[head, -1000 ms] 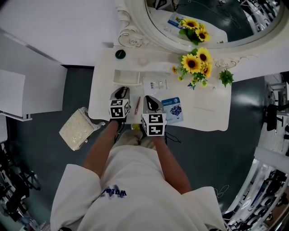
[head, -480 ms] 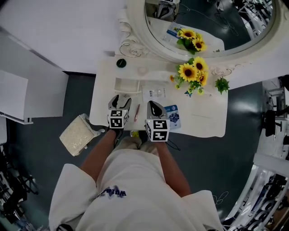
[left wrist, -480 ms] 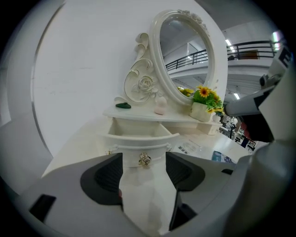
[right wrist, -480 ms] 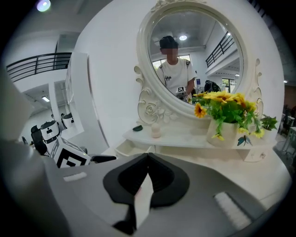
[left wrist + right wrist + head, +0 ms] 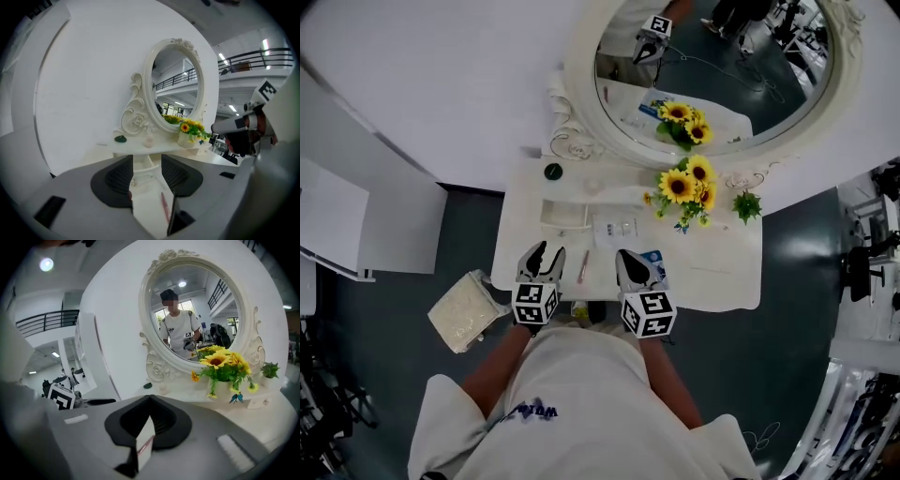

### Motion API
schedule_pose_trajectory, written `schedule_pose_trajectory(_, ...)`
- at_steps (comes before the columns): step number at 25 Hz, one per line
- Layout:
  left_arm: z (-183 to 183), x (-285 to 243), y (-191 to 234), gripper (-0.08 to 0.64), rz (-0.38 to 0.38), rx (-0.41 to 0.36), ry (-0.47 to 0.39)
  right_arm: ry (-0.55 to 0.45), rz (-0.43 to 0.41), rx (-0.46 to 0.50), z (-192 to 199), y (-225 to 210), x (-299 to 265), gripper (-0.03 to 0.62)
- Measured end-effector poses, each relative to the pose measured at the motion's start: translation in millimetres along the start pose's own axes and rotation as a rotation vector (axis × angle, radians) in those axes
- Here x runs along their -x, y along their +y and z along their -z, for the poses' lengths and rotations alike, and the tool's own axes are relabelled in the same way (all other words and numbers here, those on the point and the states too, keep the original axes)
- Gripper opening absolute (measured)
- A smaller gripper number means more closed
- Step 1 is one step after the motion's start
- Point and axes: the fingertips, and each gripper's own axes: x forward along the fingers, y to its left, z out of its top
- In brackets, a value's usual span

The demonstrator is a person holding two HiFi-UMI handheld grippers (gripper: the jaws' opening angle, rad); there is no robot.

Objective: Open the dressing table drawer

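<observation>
White table [image 5: 722, 272], below left tongs [image 5: 546, 255], closing, empty

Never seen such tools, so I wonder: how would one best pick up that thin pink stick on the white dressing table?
Probably at its middle, from straight above. The pink stick lies flat on the dressing table, pointing away from the person, so a hand-held gripper's jaws should straddle its narrow width, one on each long side.

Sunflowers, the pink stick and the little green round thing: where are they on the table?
sunflowers [image 5: 678, 187], head view, on the biggest yellow bloom.
pink stick [image 5: 582, 267], head view, on the middle of its length.
green round thing [image 5: 552, 172], head view, on the centre of its top.
</observation>
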Motion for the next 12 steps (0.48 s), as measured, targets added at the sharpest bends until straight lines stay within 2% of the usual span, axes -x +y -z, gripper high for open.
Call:
schedule_pose_trajectory(2,-23,12,-13,0.19,0.012,0.015,-0.054,-0.006,-0.027,-0.033,-7,1,8,0.009)
schedule_pose_trajectory(5,-54,28,-36,0.169,0.045,0.021,-0.119,-0.017,-0.044,-0.019,-21,3,21,0.009)
schedule_pose_trajectory(12,-117,56,-54,0.094,0.06,-0.047,-0.245,-0.098,-0.093,0.053,-64,21,44,0.009)
